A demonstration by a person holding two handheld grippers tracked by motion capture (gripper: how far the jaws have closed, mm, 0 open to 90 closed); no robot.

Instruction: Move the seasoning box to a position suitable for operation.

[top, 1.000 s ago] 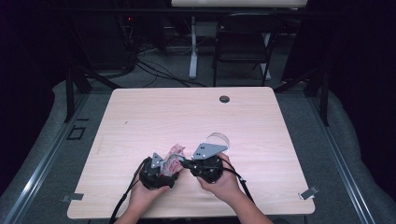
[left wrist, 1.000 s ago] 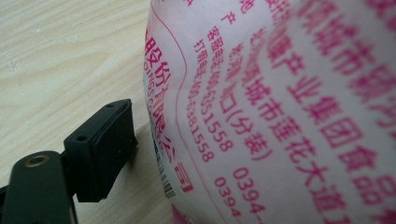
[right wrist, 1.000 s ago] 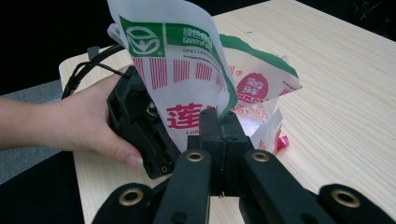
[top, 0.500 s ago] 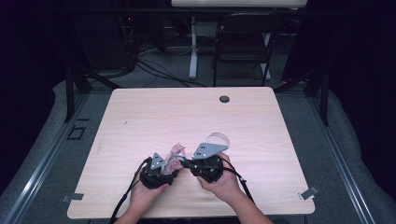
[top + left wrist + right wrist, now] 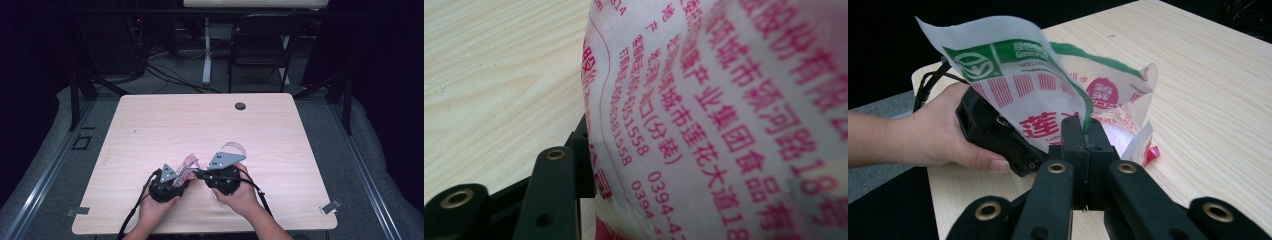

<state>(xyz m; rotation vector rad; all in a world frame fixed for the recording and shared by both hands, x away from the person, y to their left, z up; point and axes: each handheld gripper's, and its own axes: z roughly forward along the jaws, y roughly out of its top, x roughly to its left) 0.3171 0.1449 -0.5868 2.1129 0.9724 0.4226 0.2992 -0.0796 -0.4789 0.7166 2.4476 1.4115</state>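
Bag (image 5: 1048, 100): thin white plastic, printed in red and green, crumpled, held up between the two grippers at the near middle of the table (image 5: 150, 130). In the high view it shows as a pinkish bunch (image 5: 188, 165) between them.

Right gripper (image 5: 1084, 131): jaws fully together, pinching the bag's edge where a green stripe runs; the sheet rises above the jaws and curls over to the left. In the high view the gripper (image 5: 201, 175) points left, with a grey plate on top and a cable trailing back past the wrist.

Left gripper (image 5: 182, 176): jaws have just been closing, with the bag between them. In the left gripper view one black jaw lies against the printed sheet (image 5: 724, 125); the other is hidden behind it, so a firm grip cannot be told. In the right gripper view the left hand (image 5: 943, 132) wraps the gripper's black body, behind the bag.

Table: pale wood grain, with a dark round cap (image 5: 240, 106) near its far edge
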